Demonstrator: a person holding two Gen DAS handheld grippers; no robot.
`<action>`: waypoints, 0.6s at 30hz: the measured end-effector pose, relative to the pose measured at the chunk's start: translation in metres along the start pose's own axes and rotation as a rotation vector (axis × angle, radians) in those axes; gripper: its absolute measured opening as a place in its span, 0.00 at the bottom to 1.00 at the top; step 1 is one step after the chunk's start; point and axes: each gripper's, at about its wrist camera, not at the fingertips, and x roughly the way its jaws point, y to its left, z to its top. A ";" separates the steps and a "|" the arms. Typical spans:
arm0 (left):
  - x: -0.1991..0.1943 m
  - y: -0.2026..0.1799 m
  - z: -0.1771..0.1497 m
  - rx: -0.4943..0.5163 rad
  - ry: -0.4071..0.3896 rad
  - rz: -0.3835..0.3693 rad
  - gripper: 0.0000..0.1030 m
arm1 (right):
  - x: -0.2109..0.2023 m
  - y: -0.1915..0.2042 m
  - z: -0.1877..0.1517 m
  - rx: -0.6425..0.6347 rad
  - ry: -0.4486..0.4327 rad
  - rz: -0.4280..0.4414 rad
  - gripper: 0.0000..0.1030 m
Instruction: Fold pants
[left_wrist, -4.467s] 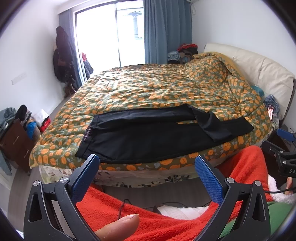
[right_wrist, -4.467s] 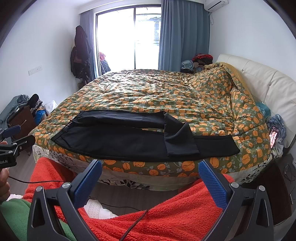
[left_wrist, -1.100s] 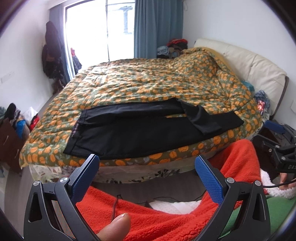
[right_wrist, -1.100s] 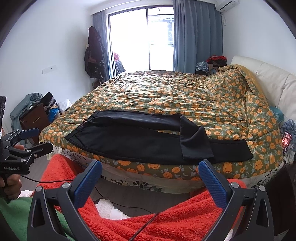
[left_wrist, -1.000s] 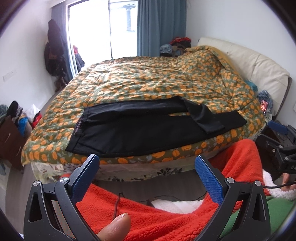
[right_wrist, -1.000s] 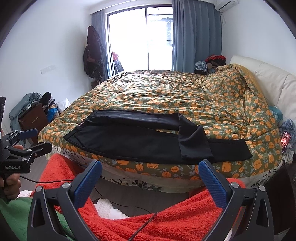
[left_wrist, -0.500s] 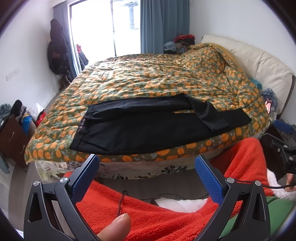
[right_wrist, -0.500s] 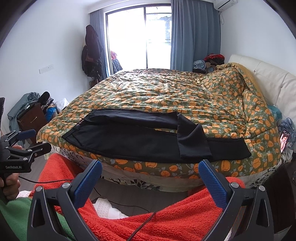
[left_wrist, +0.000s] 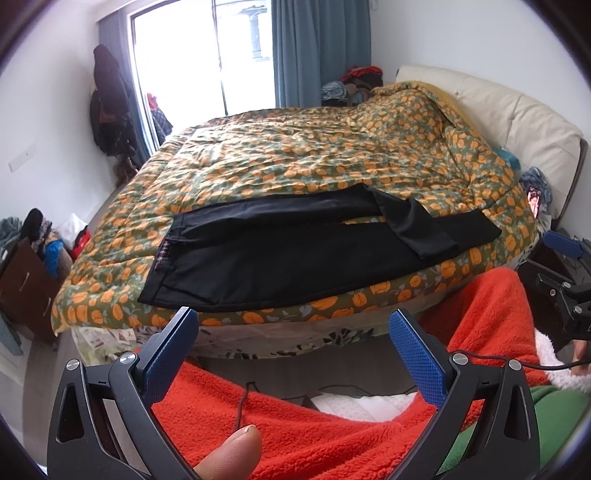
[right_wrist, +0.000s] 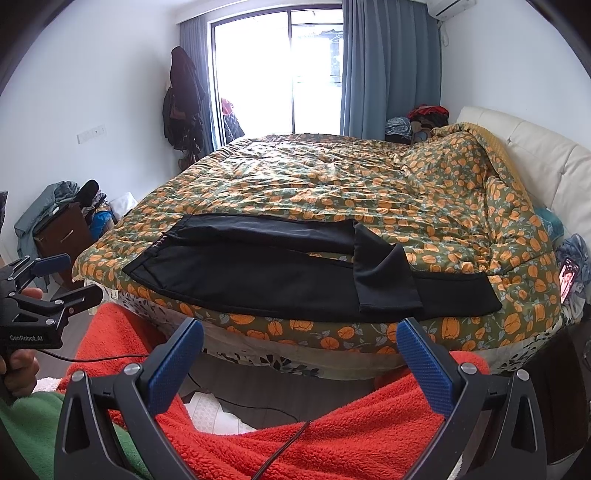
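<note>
Black pants (left_wrist: 288, 254) (right_wrist: 280, 273) lie flat along the near edge of the bed, waistband at the left, legs running right. The far leg's lower part is flipped back across the near leg (right_wrist: 384, 273). My left gripper (left_wrist: 295, 325) is open and empty, held short of the bed, below the pants' middle. My right gripper (right_wrist: 299, 334) is open too, nothing between its blue pads, just in front of the bed's edge. Each gripper shows at the side of the other's view: the left gripper (right_wrist: 51, 280) and the right gripper (left_wrist: 565, 269).
The bed carries an orange-flowered green quilt (left_wrist: 332, 155) and has a cream headboard (right_wrist: 546, 162) at the right. A person's red fleece-covered legs (right_wrist: 332, 435) fill the foreground. A brown cabinet with piled clothes (right_wrist: 62, 225) stands left. A phone (right_wrist: 567, 280) leans at the bed's right corner.
Both views have shifted slightly and drawn a little nearer the bed. The pants lie as before and both grippers stay open.
</note>
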 end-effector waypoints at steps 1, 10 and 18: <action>0.000 0.000 0.000 0.001 -0.002 -0.001 1.00 | 0.000 -0.001 0.000 0.004 0.001 -0.001 1.00; -0.001 -0.002 0.003 0.004 -0.006 -0.001 1.00 | 0.000 -0.003 0.000 0.001 0.006 -0.001 1.00; -0.001 0.000 0.004 0.012 -0.007 -0.003 1.00 | 0.000 -0.001 0.000 0.002 0.007 -0.001 1.00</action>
